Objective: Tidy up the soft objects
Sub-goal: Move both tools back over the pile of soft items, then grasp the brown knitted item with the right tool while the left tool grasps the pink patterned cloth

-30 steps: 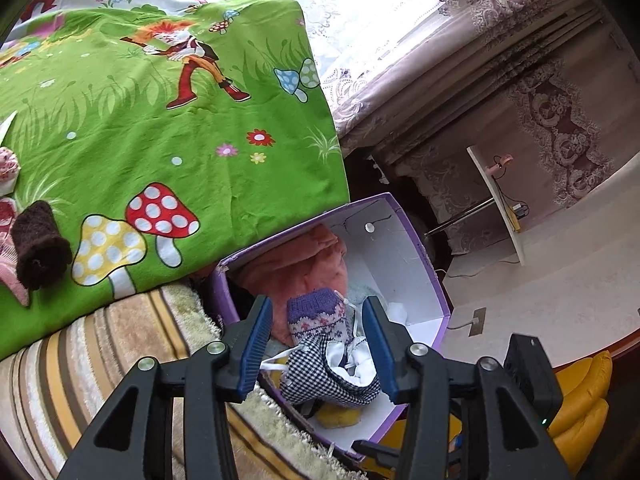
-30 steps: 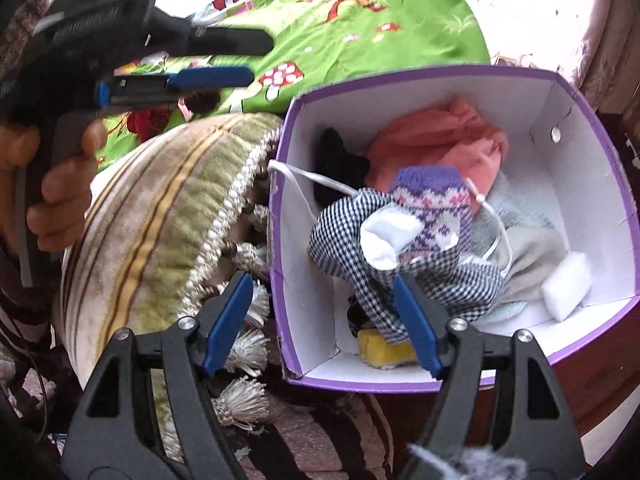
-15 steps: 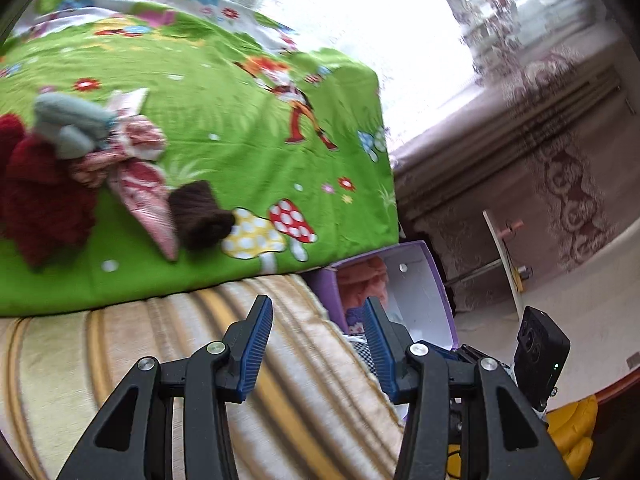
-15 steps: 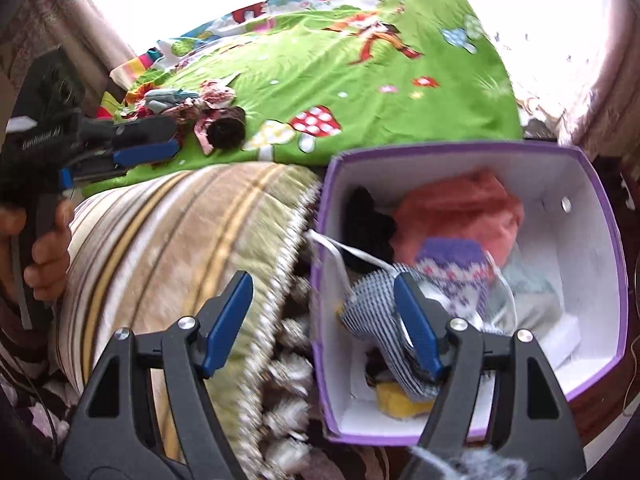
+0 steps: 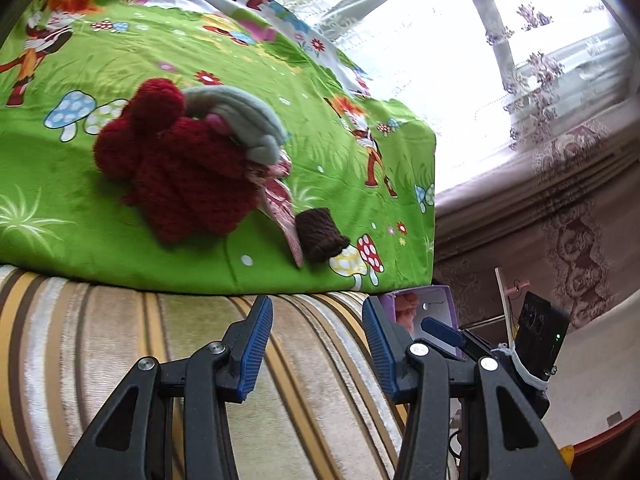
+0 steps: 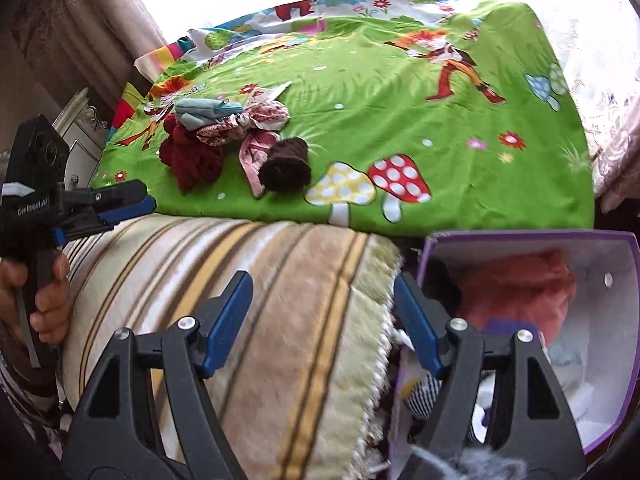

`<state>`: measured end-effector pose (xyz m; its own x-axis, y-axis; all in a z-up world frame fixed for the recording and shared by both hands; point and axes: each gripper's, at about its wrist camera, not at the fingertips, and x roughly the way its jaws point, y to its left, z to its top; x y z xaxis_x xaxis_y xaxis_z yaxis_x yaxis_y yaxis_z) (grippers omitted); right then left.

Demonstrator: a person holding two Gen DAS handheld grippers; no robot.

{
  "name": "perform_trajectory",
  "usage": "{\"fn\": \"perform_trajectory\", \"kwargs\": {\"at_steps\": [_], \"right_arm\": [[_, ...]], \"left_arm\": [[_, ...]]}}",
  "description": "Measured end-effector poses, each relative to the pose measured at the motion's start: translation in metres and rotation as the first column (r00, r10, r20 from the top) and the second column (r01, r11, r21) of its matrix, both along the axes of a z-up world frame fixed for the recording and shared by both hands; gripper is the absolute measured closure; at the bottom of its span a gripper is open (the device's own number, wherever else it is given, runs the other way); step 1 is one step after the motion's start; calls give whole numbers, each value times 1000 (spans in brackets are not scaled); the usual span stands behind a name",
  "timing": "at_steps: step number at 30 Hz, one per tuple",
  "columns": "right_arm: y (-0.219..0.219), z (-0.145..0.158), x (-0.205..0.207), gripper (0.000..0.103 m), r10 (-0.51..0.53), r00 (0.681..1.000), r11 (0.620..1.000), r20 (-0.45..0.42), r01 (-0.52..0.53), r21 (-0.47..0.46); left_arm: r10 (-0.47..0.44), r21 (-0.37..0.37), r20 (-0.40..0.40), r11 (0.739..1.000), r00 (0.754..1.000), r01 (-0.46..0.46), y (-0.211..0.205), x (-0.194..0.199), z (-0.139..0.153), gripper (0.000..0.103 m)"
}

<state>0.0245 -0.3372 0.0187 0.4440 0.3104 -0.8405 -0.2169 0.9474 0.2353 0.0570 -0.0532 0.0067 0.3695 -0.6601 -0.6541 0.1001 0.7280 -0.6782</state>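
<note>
A pile of soft things lies on the green cartoon sheet (image 5: 100,60): a dark red knit piece (image 5: 180,172), a grey fleece piece (image 5: 244,116), a patterned pink cloth (image 5: 280,200) and a brown knit roll (image 5: 320,236). The same pile shows in the right wrist view, with the red knit (image 6: 192,156) and the brown roll (image 6: 286,164). My left gripper (image 5: 318,344) is open and empty above the striped blanket, short of the pile. My right gripper (image 6: 324,324) is open and empty over the blanket's fringed edge, beside the purple box (image 6: 624,340) holding orange cloth (image 6: 520,292) and other soft items.
A striped beige blanket (image 6: 260,280) covers the near edge of the bed. The purple box stands below the bed's right end and also shows in the left wrist view (image 5: 446,300). Curtains and a window are behind. The left gripper appears at the left of the right wrist view (image 6: 116,204).
Both grippers have drawn back from the purple box and swung left toward the bed. The pile of soft things on the green sheet has come into view.
</note>
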Motion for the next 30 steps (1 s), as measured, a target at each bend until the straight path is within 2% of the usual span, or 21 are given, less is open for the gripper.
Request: {"fn": "perform_trajectory", "kwargs": {"at_steps": [5, 14, 20, 26, 30], "right_arm": [[19, -7, 27, 27, 24, 1000, 1000, -14, -24, 4], [57, -19, 66, 27, 96, 995, 994, -32, -97, -50], [63, -24, 87, 27, 84, 996, 995, -32, -86, -57], [70, -32, 104, 27, 73, 996, 996, -43, -75, -57], [74, -37, 112, 29, 84, 995, 995, -49, -86, -49]], "left_arm": [[21, -7, -4, 1000, 1000, -21, 14, 3, -2, 55], [64, 23, 21, 998, 998, -64, 38, 9, 3, 55], [74, 51, 43, 996, 996, -76, 53, 17, 8, 55], [14, 106, 100, 994, 995, -25, 40, 30, 25, 55], [-84, 221, 173, 974, 981, 45, 19, 50, 50, 55]]}}
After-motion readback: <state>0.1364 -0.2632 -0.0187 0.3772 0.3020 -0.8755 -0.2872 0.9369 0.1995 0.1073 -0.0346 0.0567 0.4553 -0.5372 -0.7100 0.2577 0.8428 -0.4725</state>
